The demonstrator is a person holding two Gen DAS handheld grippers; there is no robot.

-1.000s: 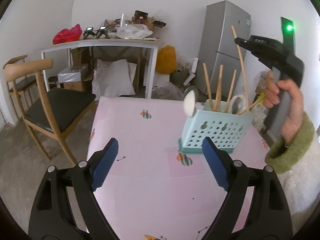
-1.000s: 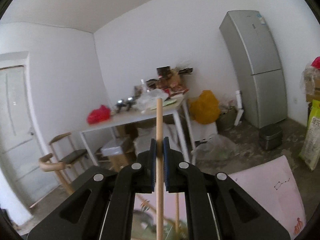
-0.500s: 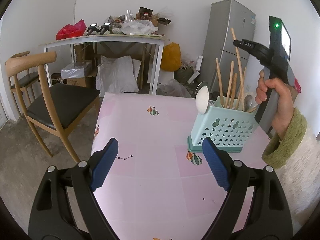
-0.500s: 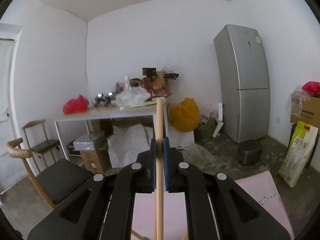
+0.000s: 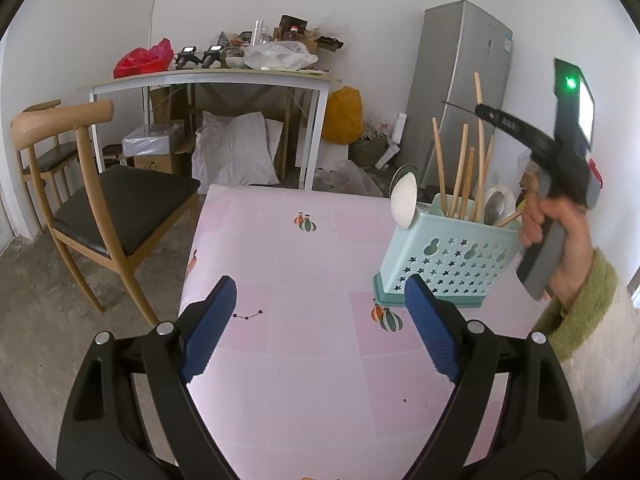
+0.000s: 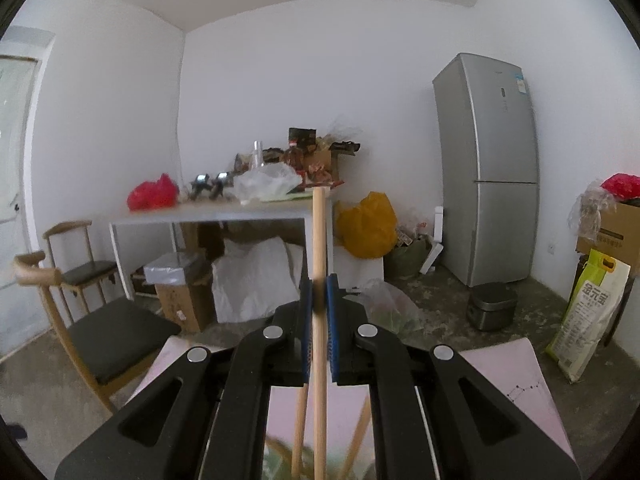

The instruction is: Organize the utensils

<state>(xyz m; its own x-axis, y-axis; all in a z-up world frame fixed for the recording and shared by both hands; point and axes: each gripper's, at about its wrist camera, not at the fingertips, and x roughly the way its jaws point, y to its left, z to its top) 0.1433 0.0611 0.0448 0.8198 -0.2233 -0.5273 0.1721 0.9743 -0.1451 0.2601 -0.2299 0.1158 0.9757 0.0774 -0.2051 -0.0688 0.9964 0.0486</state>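
The right gripper (image 6: 319, 316) is clamped tight on a wooden chopstick (image 6: 319, 264), blue pads squeezing the stick on both sides, and the stick stands nearly upright. From the left wrist view that same chopstick (image 5: 479, 120) is the tallest one over the mint-green utensil holder (image 5: 444, 256); its lower end drops inside the holder among the other wooden sticks (image 5: 460, 176). The holder sits on the pink table (image 5: 304, 320) toward its right side, with a white spoon (image 5: 404, 200) leaning out at its left corner and a metal spoon (image 5: 494, 208) inside. A hand (image 5: 560, 236) in a green cuff grips the right tool's handle just beside the holder.

The left gripper (image 5: 320, 332) hangs over the table with its jaws spread wide, nothing between them, well short of the holder.

Writing, now: the yellow-green sack (image 6: 588, 320) on the floor at right carries large Chinese characters, though they are too small here to read with confidence. The silver fridge (image 6: 488, 168) has a blue-and-white sticker near its top, text illegible. The cardboard box (image 6: 616, 236) beside it shows a dark printed line, also unreadable.
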